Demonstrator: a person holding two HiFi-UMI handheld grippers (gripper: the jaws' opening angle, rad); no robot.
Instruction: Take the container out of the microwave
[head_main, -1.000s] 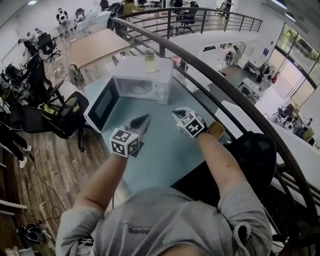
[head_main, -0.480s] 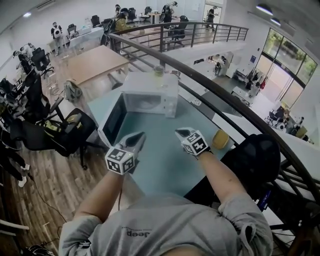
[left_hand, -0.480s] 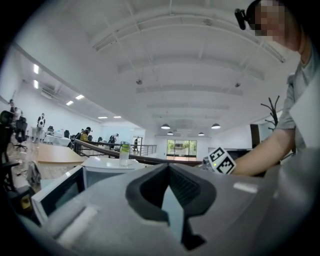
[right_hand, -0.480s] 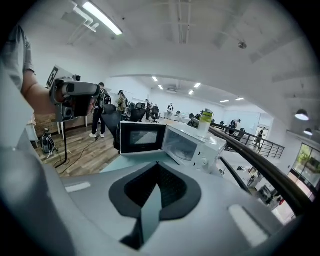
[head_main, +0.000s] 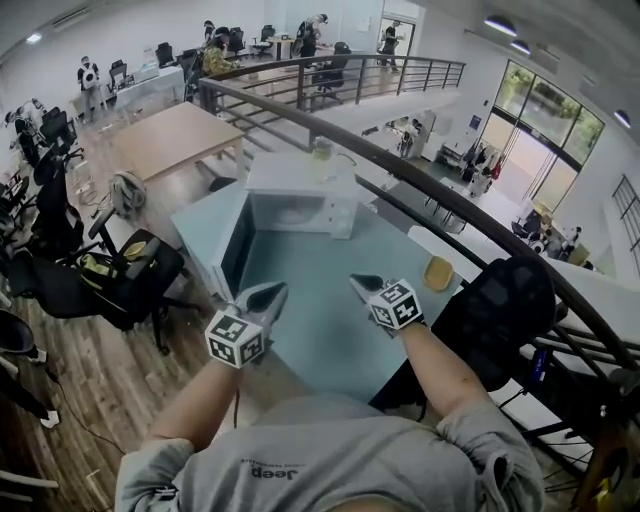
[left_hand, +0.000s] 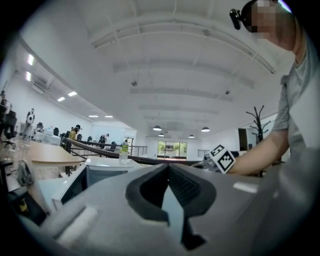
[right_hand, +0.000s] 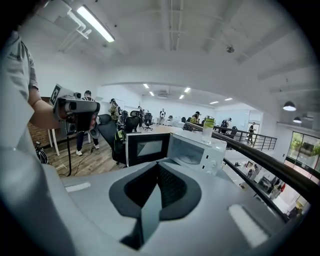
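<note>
The white microwave (head_main: 300, 190) stands at the far end of the pale blue table (head_main: 320, 330), with its door (head_main: 232, 258) swung open to the left. Its cavity (right_hand: 189, 152) shows nothing inside. A small yellowish container (head_main: 437, 272) sits on the table's right side, near the railing. My left gripper (head_main: 272, 291) and my right gripper (head_main: 358, 283) hover side by side over the table's near half, well short of the microwave. Both are shut and hold nothing. The right gripper's marker cube (left_hand: 220, 159) shows in the left gripper view.
A clear bottle (head_main: 322, 152) with a green label stands on top of the microwave. A dark curved railing (head_main: 440, 190) runs behind the table and down its right side. A black office chair (head_main: 125, 265) sits left of the table. A black bag (head_main: 505, 305) lies at the right.
Both grippers have drawn back from the microwave toward me. They are still shut and empty. The microwave, its open door and the yellowish container have stayed where they were.
</note>
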